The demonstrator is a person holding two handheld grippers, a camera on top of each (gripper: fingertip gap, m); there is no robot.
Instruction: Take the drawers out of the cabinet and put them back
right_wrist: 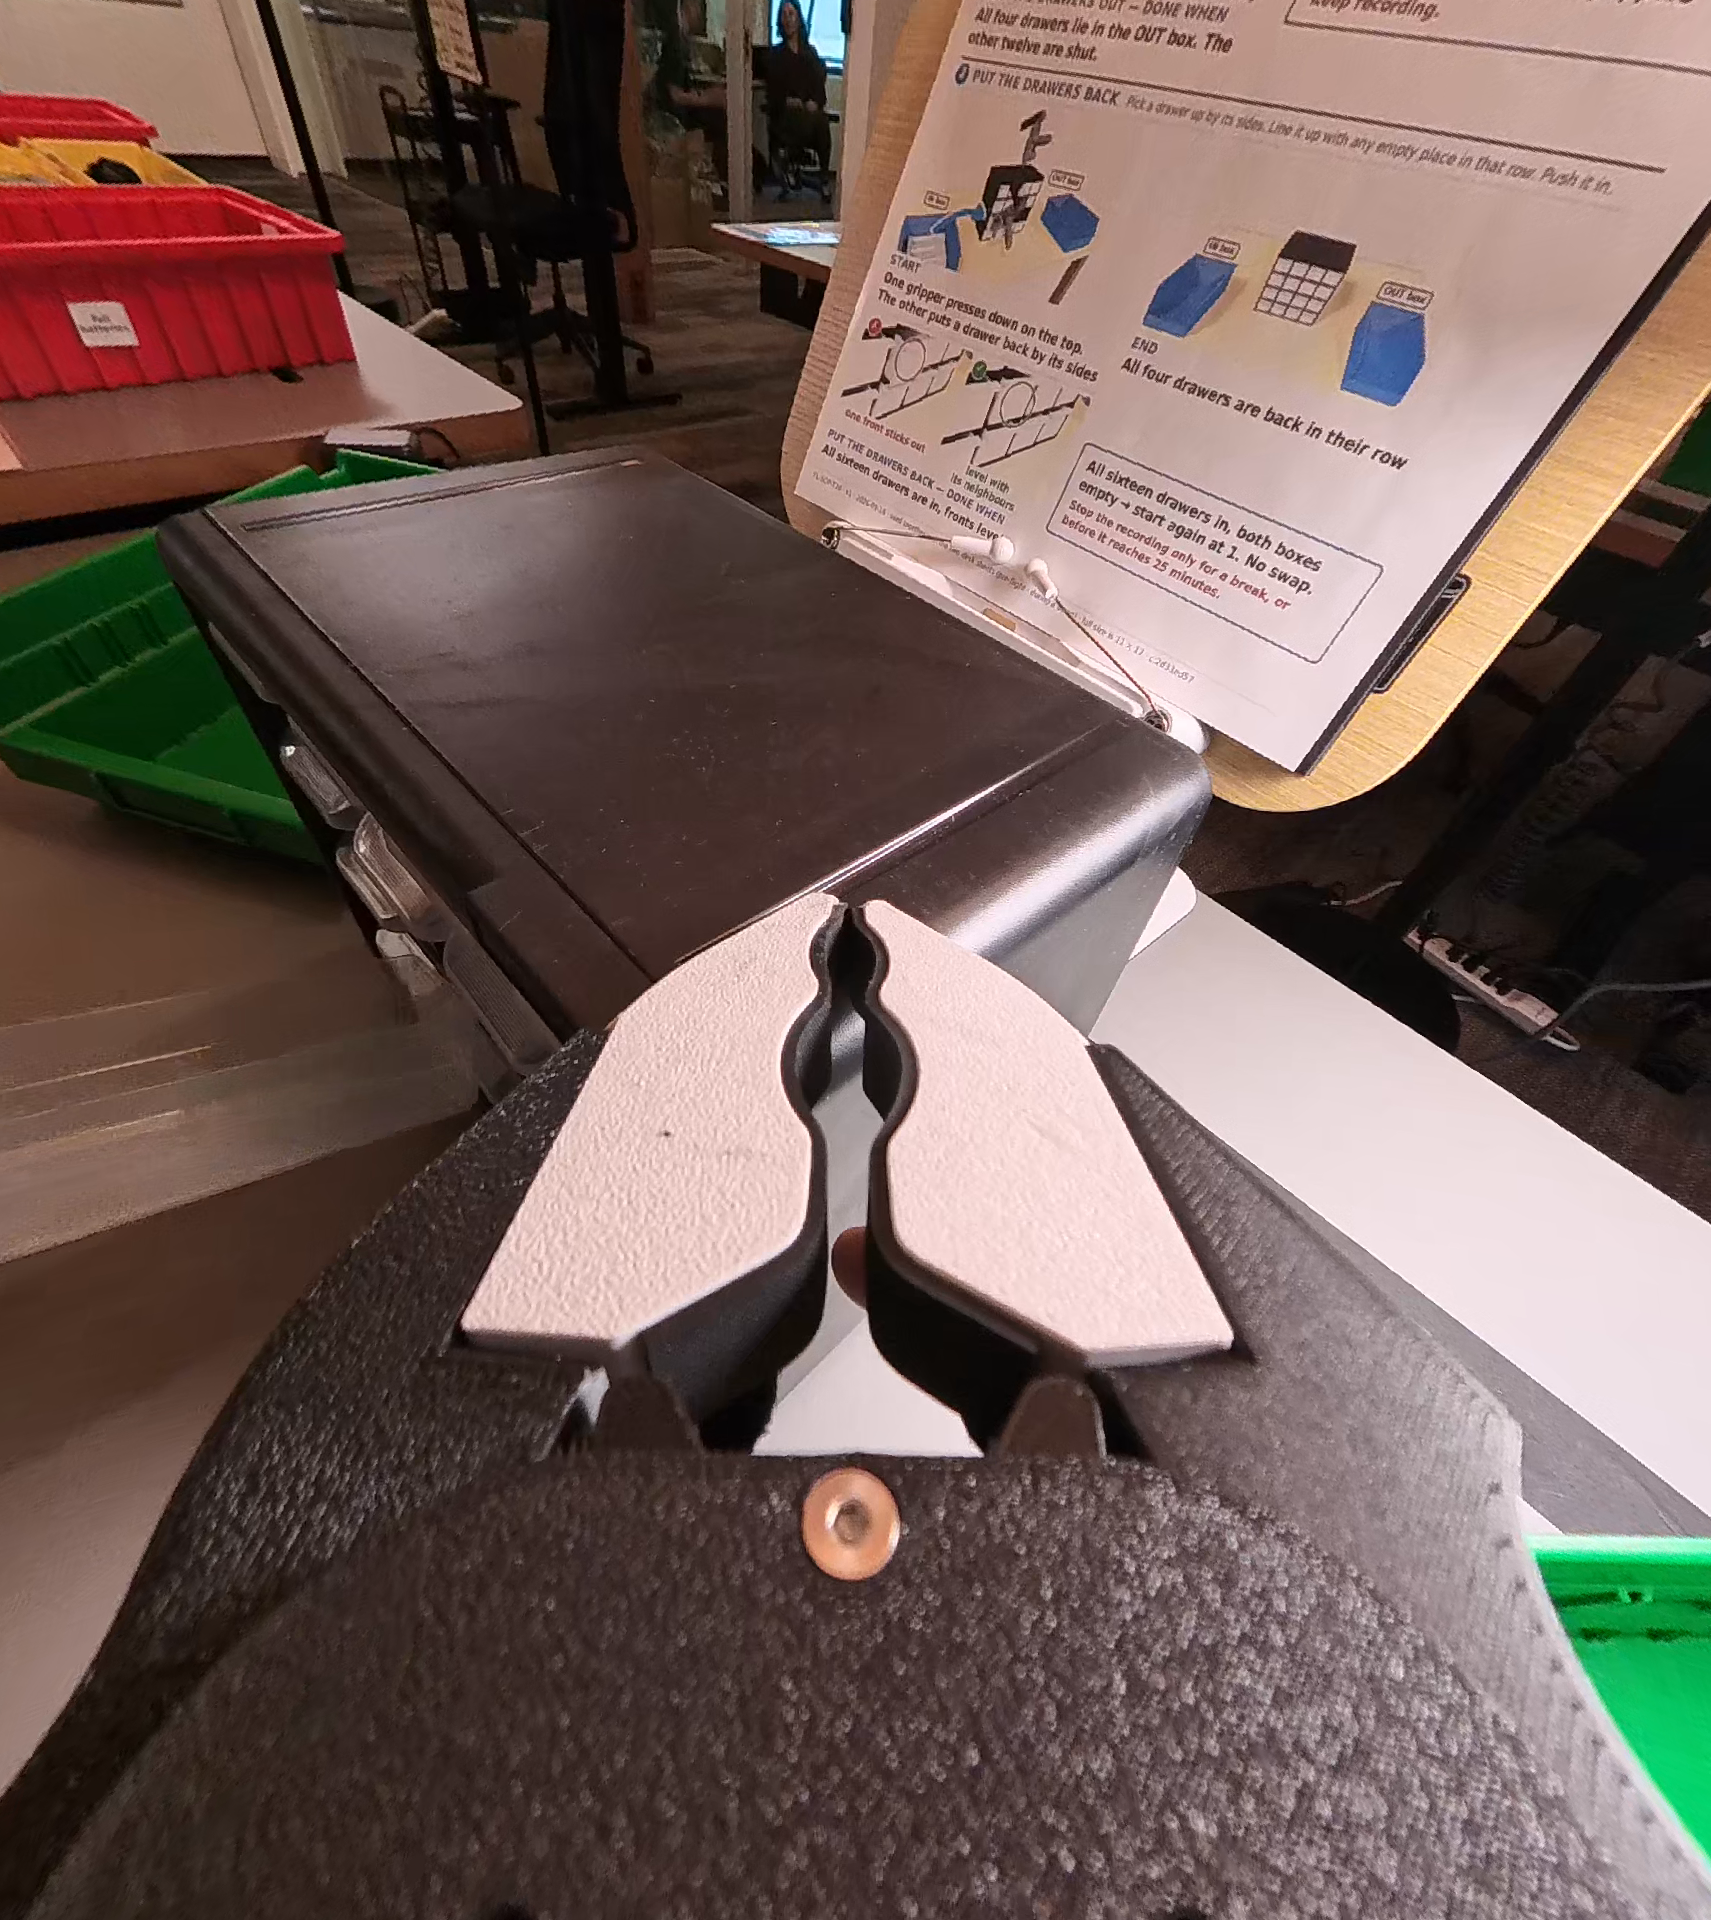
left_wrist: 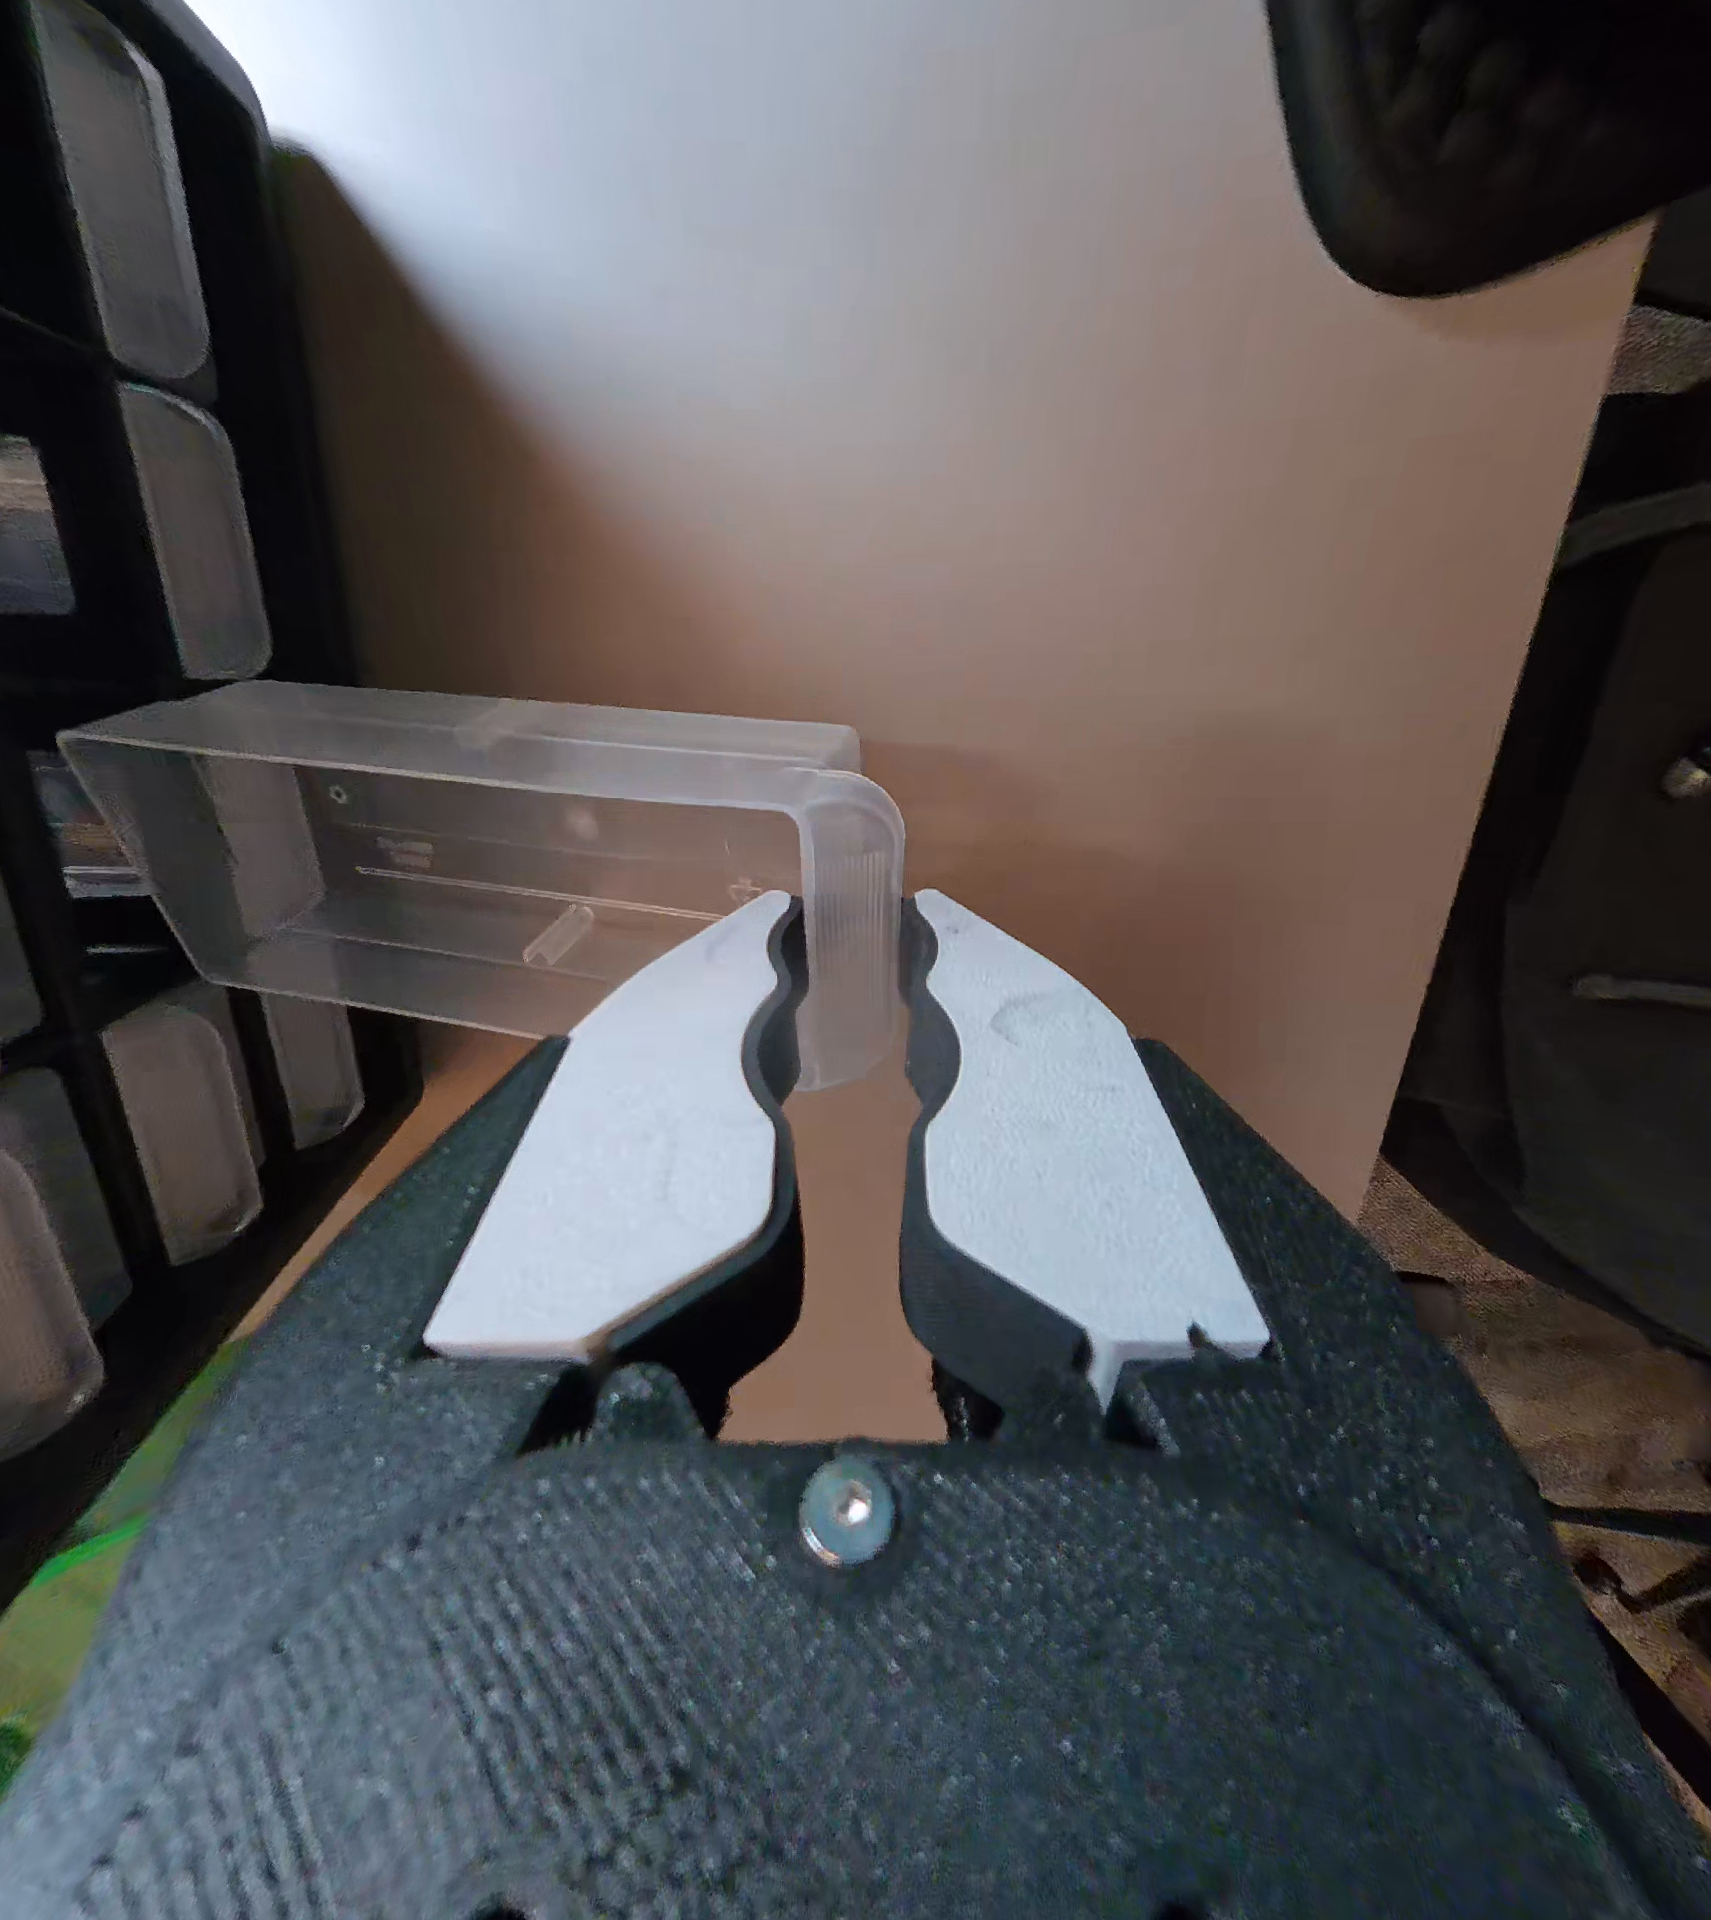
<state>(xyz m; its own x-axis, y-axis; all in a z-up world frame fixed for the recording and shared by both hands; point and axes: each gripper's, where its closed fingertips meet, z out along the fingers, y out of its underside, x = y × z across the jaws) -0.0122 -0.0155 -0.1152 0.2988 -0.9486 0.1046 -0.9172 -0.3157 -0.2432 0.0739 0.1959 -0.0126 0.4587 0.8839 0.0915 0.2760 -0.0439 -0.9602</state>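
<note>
The clear plastic drawer [left_wrist: 477, 883] hangs in your left gripper [left_wrist: 851, 935], pinched by its ribbed front pull tab [left_wrist: 851, 966] between the two grey fingers [left_wrist: 643, 1143], which stand only as far apart as the tab is thick. The drawer is out of its slot and lies level, its open back end pointing toward the black cabinet [left_wrist: 30, 623] at the left, just in front of the cabinet's face, where other translucent drawer fronts [left_wrist: 176, 530] sit in their rows. Behind the drawer stands a plain tan board [left_wrist: 934, 468].

Your right gripper [right_wrist: 848, 920] is over the near corner of the cabinet's dark top [right_wrist: 643, 675]; its fingertips meet with nothing between them, and whether they press the top cannot be told. From this side several drawer tabs [right_wrist: 383, 873] poke out of the cabinet's front edge. A green bin [right_wrist: 103, 707] lies on the table [right_wrist: 51, 987] beyond the cabinet, and the rim of a second green bin [right_wrist: 1703, 1683] shows at lower right. A printed instruction sheet on a wood-grain board [right_wrist: 1298, 312] leans behind the cabinet, and red bins [right_wrist: 103, 281] sit on a farther table.
</note>
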